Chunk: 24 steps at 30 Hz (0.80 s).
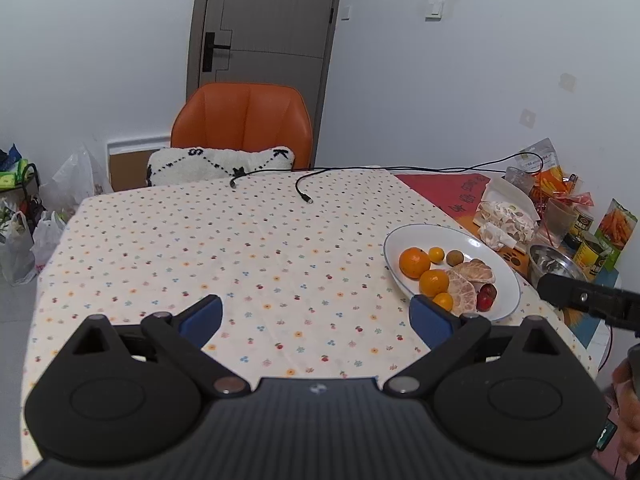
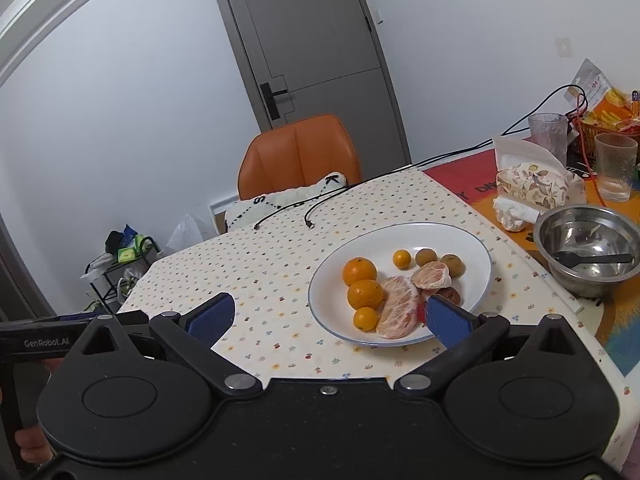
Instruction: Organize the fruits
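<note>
On the worktop [image 1: 160,240], seen from the left wrist, the left claw [image 1: 316,312] hangs with its blue pads spread wide apart and nothing between them, only the flower-print cloth below. A white plate [image 1: 504,292] lies ahead and to the right, its near rim just beside the right-hand pad. It carries two mandarins [image 1: 414,262], two small kumquats [image 1: 437,255], a brown longan [image 1: 455,257], peeled citrus pieces [image 1: 464,292] and a red fruit [image 1: 484,301]. Part of the right claw's black body [image 1: 584,296] juts in from the right edge, above a steel bowl [image 1: 552,262].

From the right wrist, the right claw [image 2: 332,316] is likewise spread wide and empty. Its right pad overlaps the plate's [image 2: 472,248] near rim in the picture, just beside the large peeled citrus piece [image 2: 396,312]; whether it touches I cannot tell. Three orange fruits lie in a line between the pads' reach, toward the plate's left. A steel bowl [image 2: 560,232] holding a dark spoon [image 2: 592,259] stands right of the plate.
</note>
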Each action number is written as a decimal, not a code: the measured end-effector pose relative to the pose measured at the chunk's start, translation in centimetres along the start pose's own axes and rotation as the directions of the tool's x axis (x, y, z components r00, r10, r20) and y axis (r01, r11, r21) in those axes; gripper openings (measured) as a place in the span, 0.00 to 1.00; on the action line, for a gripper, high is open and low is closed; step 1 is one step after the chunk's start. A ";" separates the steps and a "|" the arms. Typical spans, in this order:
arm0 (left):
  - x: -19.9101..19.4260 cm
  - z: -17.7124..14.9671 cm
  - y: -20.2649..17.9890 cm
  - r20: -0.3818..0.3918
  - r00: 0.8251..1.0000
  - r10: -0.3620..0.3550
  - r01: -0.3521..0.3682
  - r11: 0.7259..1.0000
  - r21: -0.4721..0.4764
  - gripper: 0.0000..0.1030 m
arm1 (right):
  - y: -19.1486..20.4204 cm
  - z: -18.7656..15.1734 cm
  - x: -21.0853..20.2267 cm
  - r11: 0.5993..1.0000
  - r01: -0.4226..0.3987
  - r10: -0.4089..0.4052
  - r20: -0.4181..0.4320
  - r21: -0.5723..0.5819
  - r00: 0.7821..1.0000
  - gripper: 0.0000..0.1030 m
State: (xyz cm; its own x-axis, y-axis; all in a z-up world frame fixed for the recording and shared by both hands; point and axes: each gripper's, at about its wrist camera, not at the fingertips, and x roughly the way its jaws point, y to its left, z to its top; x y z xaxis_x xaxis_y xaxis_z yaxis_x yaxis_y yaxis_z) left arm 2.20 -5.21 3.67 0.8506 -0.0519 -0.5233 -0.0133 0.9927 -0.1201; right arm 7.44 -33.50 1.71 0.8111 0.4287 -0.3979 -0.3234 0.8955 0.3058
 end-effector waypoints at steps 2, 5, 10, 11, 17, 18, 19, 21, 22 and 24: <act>-0.6 0.0 0.3 0.005 1.000 0.009 -0.009 1.000 0.001 0.96 | 0.3 0.0 -0.3 1.000 -0.013 0.013 -0.001 -0.010 1.000 1.00; -1.4 -0.1 0.7 0.009 1.000 0.017 -0.017 1.000 0.002 0.96 | 0.9 0.0 -0.8 0.999 -0.026 0.026 -0.014 -0.024 1.000 1.00; -2.6 -0.5 1.3 0.002 1.000 0.030 -0.030 0.999 0.014 0.96 | 1.9 0.0 -1.8 0.998 -0.027 0.024 -0.043 -0.055 0.999 1.00; -2.9 -0.6 1.4 0.002 0.999 0.032 -0.032 0.999 0.015 0.96 | 1.9 0.0 -2.2 0.999 -0.019 0.017 -0.039 -0.050 0.999 1.00; -4.3 -1.6 2.1 -0.022 0.999 0.023 -0.023 0.999 0.026 0.96 | 2.0 -0.3 -4.7 0.997 -0.032 0.028 -0.047 -0.076 0.999 1.00; -4.6 -1.7 2.1 -0.023 0.999 0.027 -0.027 0.999 0.029 0.96 | 2.1 -0.4 -5.1 0.996 -0.038 0.033 -0.051 -0.086 0.998 1.00; -4.9 -1.7 2.1 -0.023 0.999 0.030 -0.029 0.999 0.033 0.96 | 2.1 -0.5 -5.5 0.995 -0.046 0.041 -0.054 -0.094 0.998 1.00; -5.5 -1.9 2.3 -0.018 0.999 0.032 -0.031 0.999 0.032 0.96 | 2.2 -0.6 -6.3 0.994 -0.048 0.043 -0.054 -0.096 0.998 1.00; -5.7 -2.0 2.4 -0.018 0.999 0.033 -0.032 0.999 0.026 0.96 | 2.3 -0.6 -6.6 0.994 -0.050 0.046 -0.050 -0.096 0.998 1.00; -6.1 -2.3 2.4 -0.018 0.999 0.028 -0.027 0.999 0.022 0.96 | 2.3 -0.6 -7.0 0.994 -0.057 0.053 -0.047 -0.098 0.998 1.00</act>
State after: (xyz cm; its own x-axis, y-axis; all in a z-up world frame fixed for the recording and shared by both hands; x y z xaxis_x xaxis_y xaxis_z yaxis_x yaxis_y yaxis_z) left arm -4.23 -2.78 4.67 0.8400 -0.0264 -0.5419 -0.0250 0.9959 -0.0873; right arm 0.72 -34.32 4.66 0.7692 0.4805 -0.4214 -0.4155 0.8770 0.2415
